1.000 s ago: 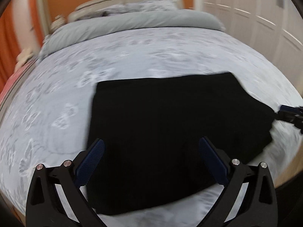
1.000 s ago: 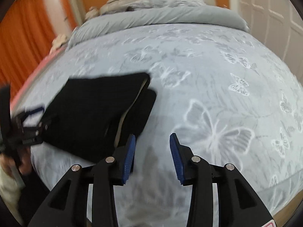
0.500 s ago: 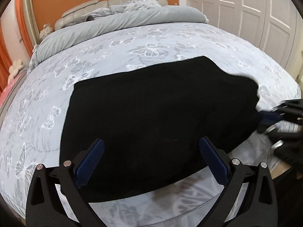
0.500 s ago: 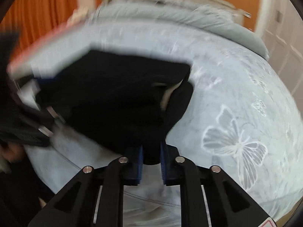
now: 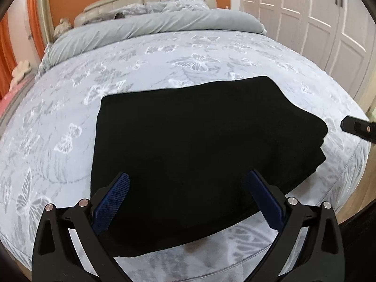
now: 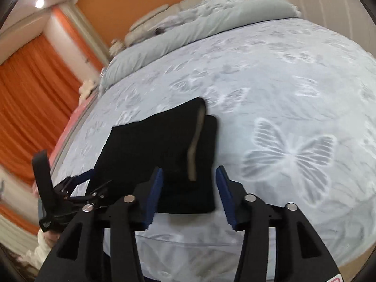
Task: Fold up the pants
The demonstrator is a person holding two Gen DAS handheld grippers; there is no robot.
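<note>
The pants [image 5: 199, 145] lie folded into a flat black block on the bed [image 5: 164, 54], near its close edge. In the left wrist view the block spreads just ahead of the left gripper [image 5: 188, 202] and passes under both of its fingers. That gripper is released: its blue pads [image 5: 112, 202] stand wide apart above the cloth and press on nothing. The far edge of the block runs straight, then steps down toward the right, where stacked layers show at the corner. Just beyond that corner, at the right edge of the view, a black part of the right gripper [image 5: 359, 129] pokes in, apart from the cloth.

In the right wrist view the right gripper [image 6: 188, 199] hangs over the near corner of the pants [image 6: 159, 145]. Its jaws are opening; the corner of the fabric sits between the pads in the picture, but neither pad presses on it, so nothing is grasped. A pale lining strip [image 6: 195, 145] shows along a fold just ahead of the fingers. To the left of this gripper the left gripper [image 6: 77, 188] shows at the far end of the block, held by a hand [image 6: 47, 239] in a light sleeve.

Beyond the pants a grey duvet [image 5: 152, 28] is bunched at the head of the bed, before a padded headboard [image 5: 145, 0]. White wardrobe doors [image 5: 317, 23] stand to the right and orange curtains [image 6: 28, 94] hang to the left.
</note>
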